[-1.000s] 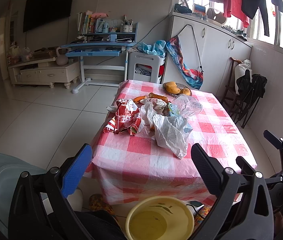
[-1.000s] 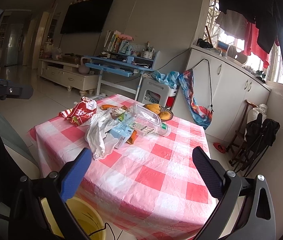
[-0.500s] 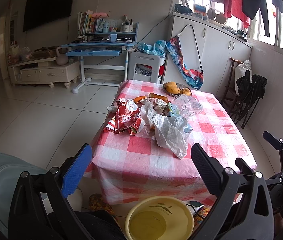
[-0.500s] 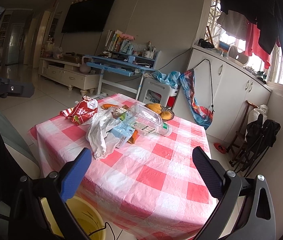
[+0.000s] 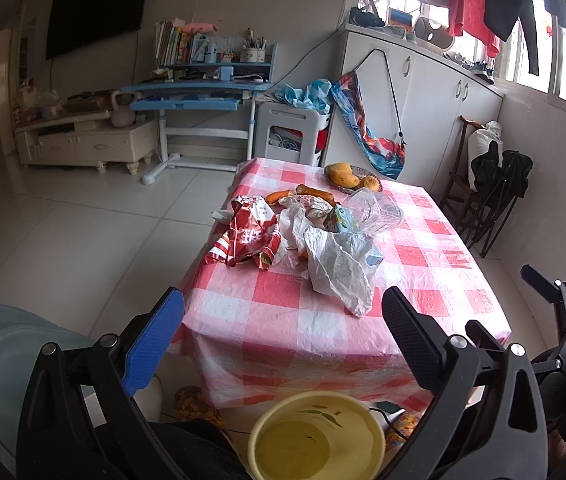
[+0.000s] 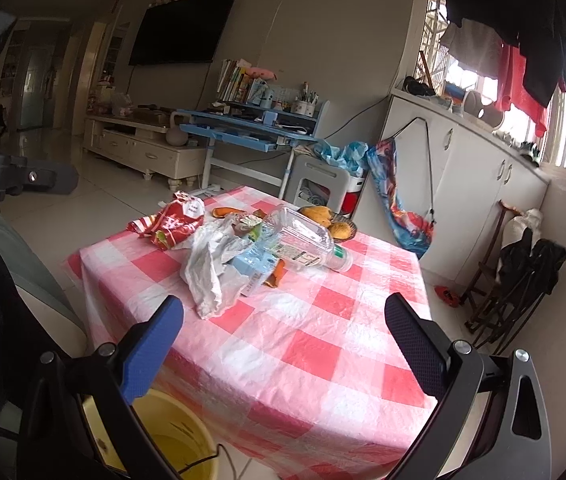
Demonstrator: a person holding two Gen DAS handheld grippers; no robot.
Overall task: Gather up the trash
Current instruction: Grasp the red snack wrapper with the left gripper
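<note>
Left wrist view matches a second ago: nothing has moved, so collection hasn't begun. Left gripper (image 5: 283, 328) and right gripper (image 6: 283, 336) gape empty; white plastic bag (image 5: 337, 266) lies ahead between fingers, yellow bucket (image 5: 317, 438) below.

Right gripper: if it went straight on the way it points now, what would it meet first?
Probably the checked tablecloth itself. The open right gripper aims at bare cloth, just right of the white plastic bag. The clear bottle lies farther back. Depth is uncertain.
</note>
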